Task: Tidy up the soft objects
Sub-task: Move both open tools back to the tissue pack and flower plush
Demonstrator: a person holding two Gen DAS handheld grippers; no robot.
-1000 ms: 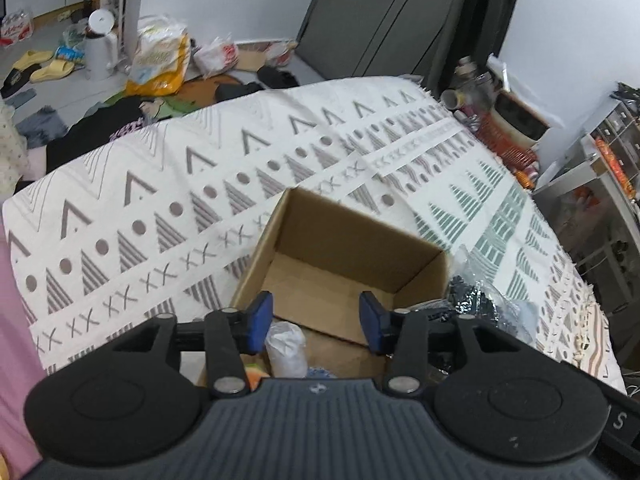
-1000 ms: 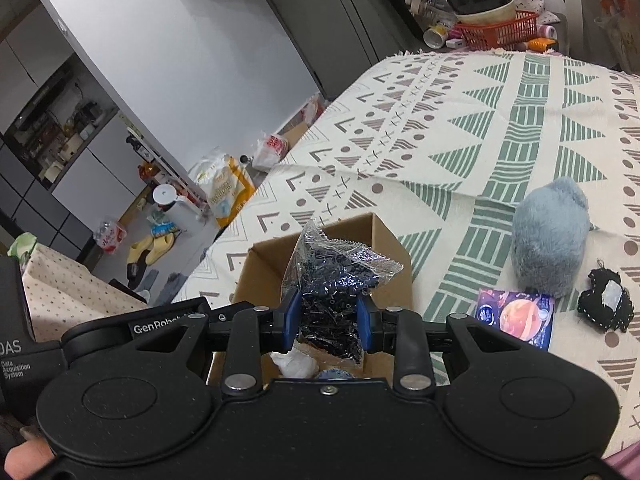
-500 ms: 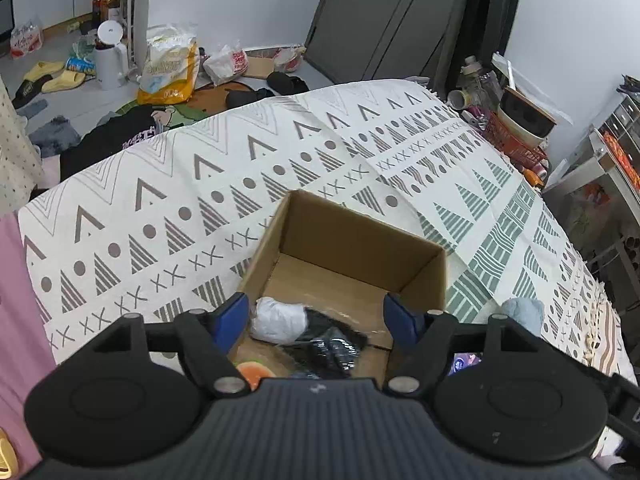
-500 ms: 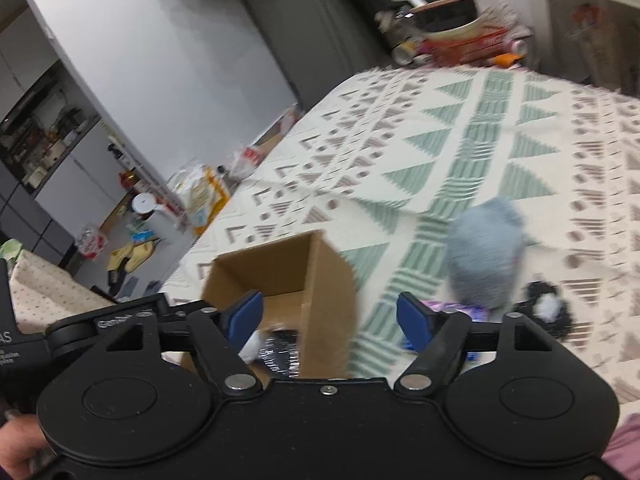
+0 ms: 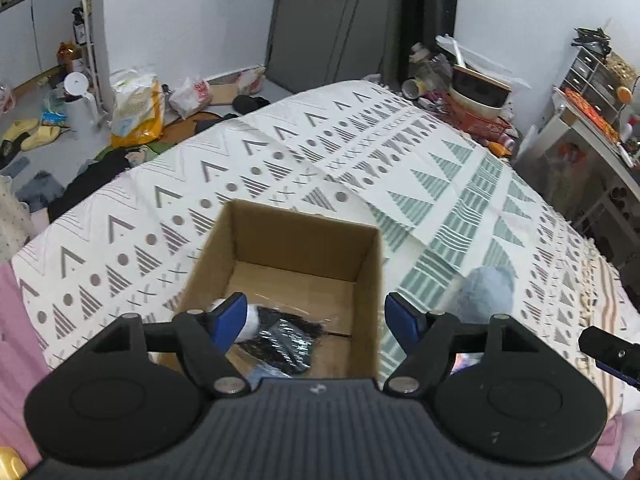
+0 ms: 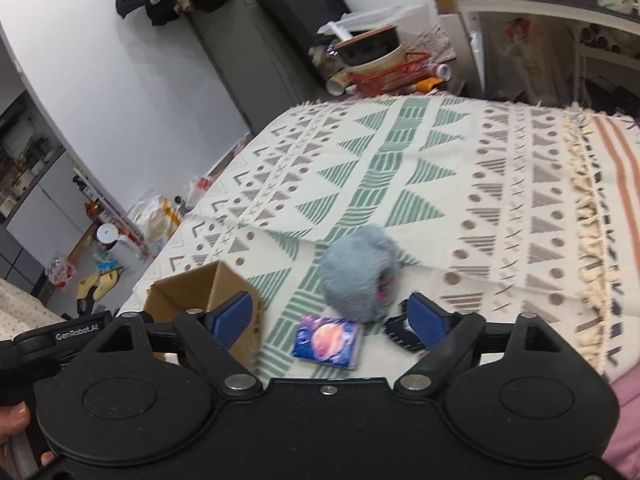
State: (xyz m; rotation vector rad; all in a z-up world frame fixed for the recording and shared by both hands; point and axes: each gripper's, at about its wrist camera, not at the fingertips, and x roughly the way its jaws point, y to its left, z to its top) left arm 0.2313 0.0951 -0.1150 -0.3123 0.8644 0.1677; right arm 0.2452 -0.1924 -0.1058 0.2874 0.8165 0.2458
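Note:
An open cardboard box stands on the patterned bedspread. Inside it lie a shiny bag of black bits and a white soft item. My left gripper hangs open just above the box's near side, empty. To the box's right sits a grey-blue plush. In the right wrist view the right gripper is open and empty above the bedspread, with the box at its left. Ahead of it lie the plush, a small blue packet with a planet picture and a black fuzzy item.
The bedspread's fringed edge runs along the right. Beyond the bed stand an orange basket with bowls and a shelf unit. Bags, slippers and clothes litter the floor on the far left. A hand holds the left gripper's handle.
My right gripper opened and let the shiny bag drop into the box, then swung right toward the plush and packet. The left gripper opened wider and rose a little.

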